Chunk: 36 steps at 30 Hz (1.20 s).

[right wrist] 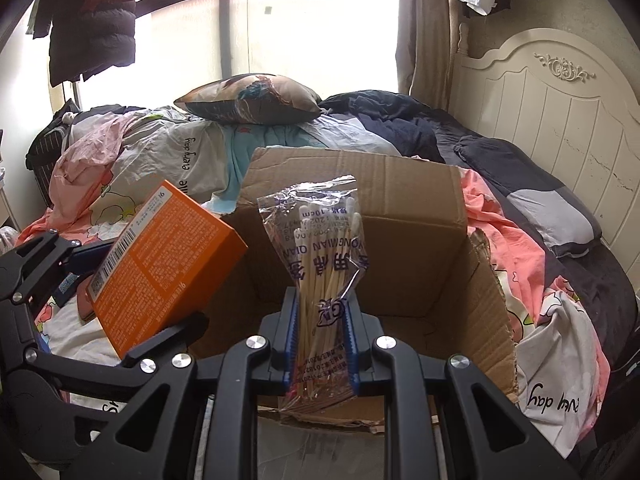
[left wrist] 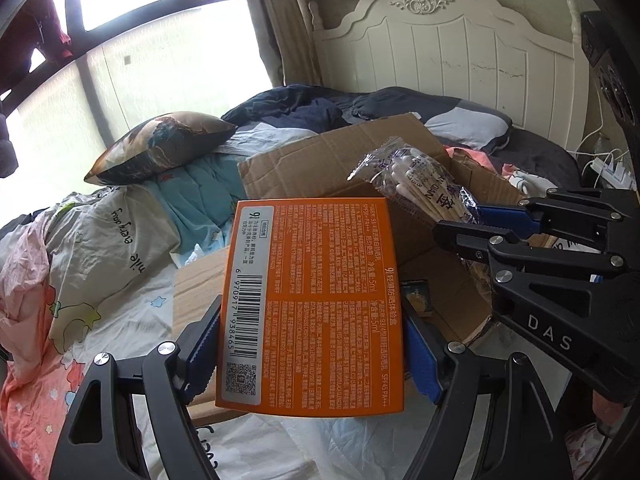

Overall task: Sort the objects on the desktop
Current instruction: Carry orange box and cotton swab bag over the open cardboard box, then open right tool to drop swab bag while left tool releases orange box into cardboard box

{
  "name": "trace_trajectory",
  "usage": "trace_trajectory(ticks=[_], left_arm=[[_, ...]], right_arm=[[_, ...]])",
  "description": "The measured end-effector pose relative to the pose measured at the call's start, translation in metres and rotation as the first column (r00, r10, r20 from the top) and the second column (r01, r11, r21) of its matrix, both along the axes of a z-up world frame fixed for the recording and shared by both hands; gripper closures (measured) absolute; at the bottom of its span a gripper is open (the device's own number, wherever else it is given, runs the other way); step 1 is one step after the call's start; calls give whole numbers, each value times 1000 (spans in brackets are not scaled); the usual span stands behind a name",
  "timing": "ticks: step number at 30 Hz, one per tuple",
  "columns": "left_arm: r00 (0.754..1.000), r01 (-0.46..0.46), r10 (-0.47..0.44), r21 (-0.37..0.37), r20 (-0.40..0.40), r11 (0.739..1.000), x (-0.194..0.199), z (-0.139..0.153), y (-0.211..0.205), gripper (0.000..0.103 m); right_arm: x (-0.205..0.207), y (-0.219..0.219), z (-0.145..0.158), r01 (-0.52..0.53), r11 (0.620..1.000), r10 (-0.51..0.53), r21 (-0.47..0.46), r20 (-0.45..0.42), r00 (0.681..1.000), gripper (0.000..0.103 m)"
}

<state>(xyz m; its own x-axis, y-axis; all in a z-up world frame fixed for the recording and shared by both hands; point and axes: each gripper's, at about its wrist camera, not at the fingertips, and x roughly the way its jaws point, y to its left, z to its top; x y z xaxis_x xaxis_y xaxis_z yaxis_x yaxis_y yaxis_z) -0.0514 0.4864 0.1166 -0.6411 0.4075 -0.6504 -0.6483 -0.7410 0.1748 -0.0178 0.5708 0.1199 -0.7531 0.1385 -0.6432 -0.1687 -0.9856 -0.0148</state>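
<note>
Holding the orange carton [left wrist: 312, 304] between its blue pads [left wrist: 420, 354], my left gripper [left wrist: 312, 356] had its jaws spread wide and pressed against the carton's two sides, low in the centre of the left wrist frame. The barcode label faced the camera. My right gripper [right wrist: 320, 344] had its jaws drawn almost together, pinching a clear bag of cotton swabs [right wrist: 320, 264] that stood upright in the middle of the right wrist frame. Both things hung over the open cardboard box [right wrist: 420, 240] on the bed, the carton at its left edge. A small dark packet [left wrist: 418, 294] lay on the box floor. A patterned pillow [right wrist: 248, 98] sat behind.
</note>
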Motion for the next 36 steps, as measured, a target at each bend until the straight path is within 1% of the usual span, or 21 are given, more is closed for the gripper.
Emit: trace_trajectory(ticks=[5, 11, 12, 13, 14, 15, 16, 18, 23, 25, 29, 36], left_arm=[[1000, 6, -6, 6, 0, 1000, -2, -1, 4, 23], [1000, 6, -6, 5, 9, 1000, -5, -4, 6, 23], [1000, 6, -7, 5, 10, 1000, -6, -4, 6, 23], [1000, 7, -7, 5, 11, 1000, -6, -4, 7, 23], [1000, 7, -7, 6, 12, 1000, -6, -4, 7, 23], [1000, 7, -7, 6, 12, 1000, -7, -4, 7, 23], [1000, 8, -8, 5, 12, 1000, -7, -5, 8, 23], [1000, 10, -10, 4, 13, 1000, -8, -5, 9, 23], [1000, 23, -23, 1, 21, 1000, -10, -7, 14, 23], [999, 29, -29, 1, 25, 1000, -11, -8, 17, 23], [999, 35, -35, 1, 35, 999, -15, -10, 23, 23], [999, 35, -35, 0, 32, 999, -16, -9, 29, 23]], right_arm=[[0, 5, -2, 15, 1000, -15, 9, 1, 1000, 85], [-5, 9, -4, 17, 1000, -17, -11, 3, 1000, 84], [-6, 11, -4, 21, 1000, -21, -16, 4, 1000, 79], [-6, 13, -4, 31, 999, -31, -24, -1, 1000, 68], [-5, 16, -4, 42, 999, -42, -33, -7, 999, 62], [-5, 19, -4, 53, 998, -53, -41, -14, 998, 53], [-4, 21, -4, 56, 997, -57, -54, -18, 998, 47], [-4, 25, -5, 57, 995, -59, -80, -22, 998, 38], [-2, 29, -8, 79, 993, -81, -92, -19, 996, 37], [-1, 30, -9, 83, 992, -86, -98, -29, 996, 37], [3, 26, -6, 98, 992, -103, -75, -65, 993, 37], [4, 27, -4, 91, 991, -101, -100, -102, 990, 37]])
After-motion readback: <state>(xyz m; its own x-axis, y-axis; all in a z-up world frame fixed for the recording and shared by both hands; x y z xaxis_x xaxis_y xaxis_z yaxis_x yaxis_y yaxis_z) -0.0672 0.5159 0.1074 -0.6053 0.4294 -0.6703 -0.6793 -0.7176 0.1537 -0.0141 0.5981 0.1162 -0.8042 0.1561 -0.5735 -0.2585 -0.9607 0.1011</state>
